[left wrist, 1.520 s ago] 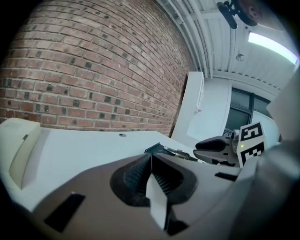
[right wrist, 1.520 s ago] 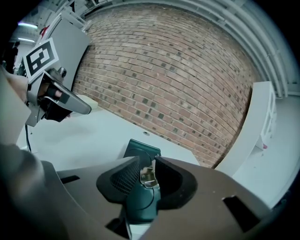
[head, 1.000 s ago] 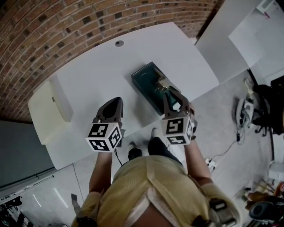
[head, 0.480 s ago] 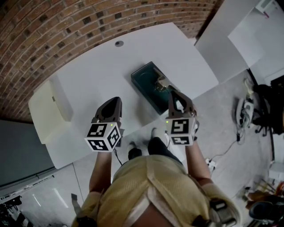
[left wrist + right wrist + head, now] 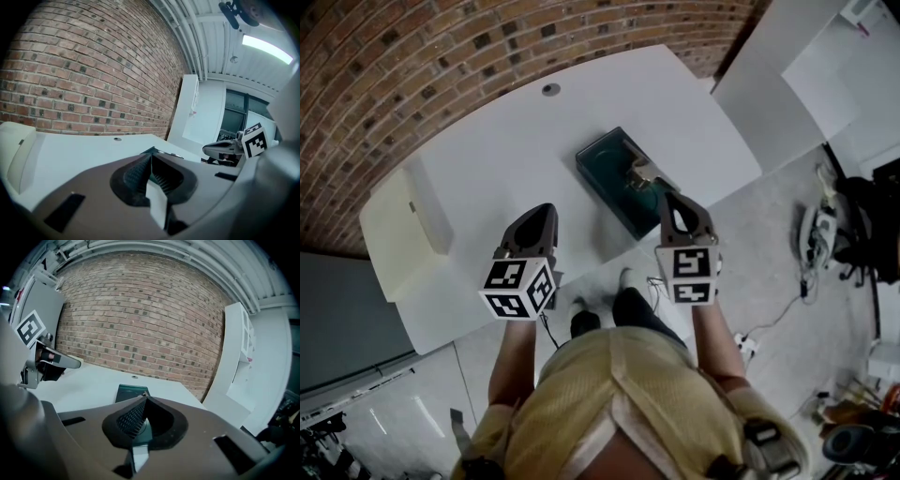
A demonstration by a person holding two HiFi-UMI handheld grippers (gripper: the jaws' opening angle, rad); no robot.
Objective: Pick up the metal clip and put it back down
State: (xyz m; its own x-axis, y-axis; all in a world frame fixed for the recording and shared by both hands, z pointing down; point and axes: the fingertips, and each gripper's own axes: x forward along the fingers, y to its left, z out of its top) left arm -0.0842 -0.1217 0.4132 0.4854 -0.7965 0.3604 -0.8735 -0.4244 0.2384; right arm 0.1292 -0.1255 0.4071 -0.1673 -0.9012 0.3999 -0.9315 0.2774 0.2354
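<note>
Pulled back from the tray since a second ago, my right gripper (image 5: 671, 199) hangs over the table's near edge, jaws clenched together on nothing. My left gripper (image 5: 546, 209) hovers well apart from it, jaws likewise pressed together and empty. The metal clip (image 5: 639, 174) lies inside the dark green rectangular tray (image 5: 602, 169), toward its right side, brassy against the glossy bottom. The tray sits on a smooth white table (image 5: 487, 159) below a rough brick wall (image 5: 441, 56).

No legible text anywhere
</note>
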